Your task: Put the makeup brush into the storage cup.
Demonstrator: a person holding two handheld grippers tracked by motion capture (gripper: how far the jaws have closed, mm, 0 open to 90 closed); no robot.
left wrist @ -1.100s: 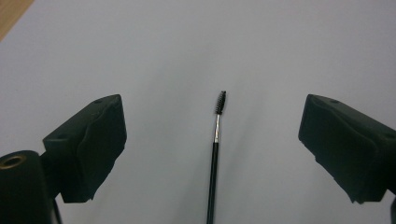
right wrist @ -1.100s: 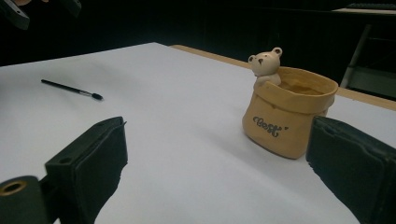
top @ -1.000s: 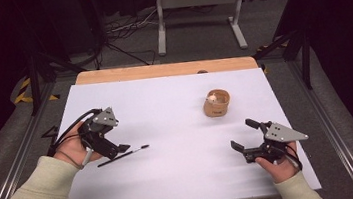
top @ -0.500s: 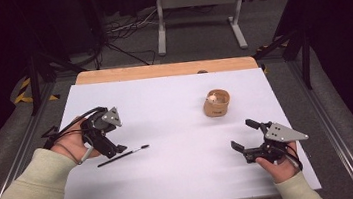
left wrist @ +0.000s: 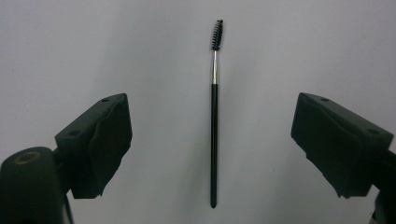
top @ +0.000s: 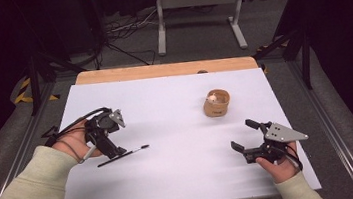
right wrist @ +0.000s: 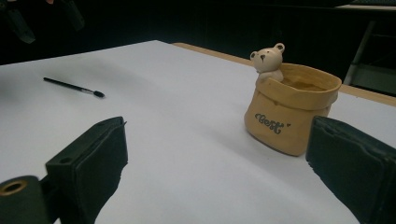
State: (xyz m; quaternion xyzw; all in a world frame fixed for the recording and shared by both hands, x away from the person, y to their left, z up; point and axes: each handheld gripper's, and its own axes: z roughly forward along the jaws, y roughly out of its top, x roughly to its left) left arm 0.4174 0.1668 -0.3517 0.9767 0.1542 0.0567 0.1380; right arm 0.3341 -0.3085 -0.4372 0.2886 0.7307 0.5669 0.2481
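A thin black spoolie brush (top: 123,156) lies flat on the white table (top: 164,96) at the front left, bristle end pointing right. My left gripper (top: 115,151) hangs just above its handle end, open. In the left gripper view the brush (left wrist: 214,121) runs lengthwise down the middle of the wide gap between the jaws, untouched. My right gripper (top: 242,134) is open and holds nothing near the front right. A tan sack-shaped pot (top: 216,103) with a small bear figure on its rim stands upright beyond it. The pot (right wrist: 292,109) and the brush (right wrist: 72,87) both lie ahead in the right gripper view.
A wooden strip (top: 161,70) runs along the table's far edge. Behind it, on the dark floor, are cables and a metal stand (top: 199,6). Broad bare white surface lies between the brush and the pot.
The left forearm has swung slightly outward to the left, with the gripper staying over the brush's handle end. The right gripper, brush and pot have not moved.
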